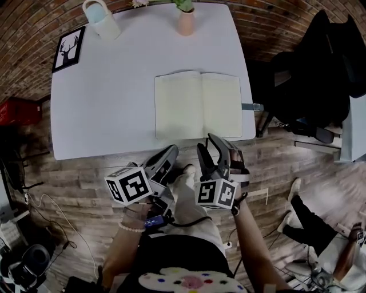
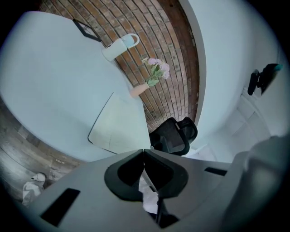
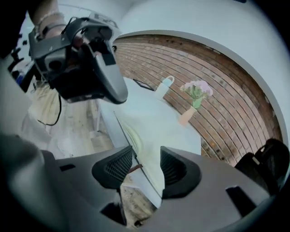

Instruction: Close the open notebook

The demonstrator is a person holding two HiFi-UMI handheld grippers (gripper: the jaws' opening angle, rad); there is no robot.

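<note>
The open notebook point(image 1: 197, 105) lies flat with cream pages up on the white table point(image 1: 103, 97), close to its front right edge. Both grippers hang in front of that edge, over the wooden floor, apart from the book. My left gripper point(image 1: 171, 150) is shut with nothing in it; in the left gripper view its jaws point(image 2: 144, 156) meet below the notebook point(image 2: 120, 120). My right gripper point(image 1: 210, 146) is open and empty. In the right gripper view the notebook point(image 3: 149, 131) shows beyond the gap of the right gripper point(image 3: 147, 167), and the left gripper point(image 3: 118, 93) is at upper left.
At the table's back stand a pale lidded mug point(image 1: 100, 17), a pink vase with flowers point(image 1: 186, 20) and a framed deer picture point(image 1: 68, 48). A black office chair point(image 1: 320, 63) stands right of the table. A person's legs point(image 1: 309, 217) are at lower right.
</note>
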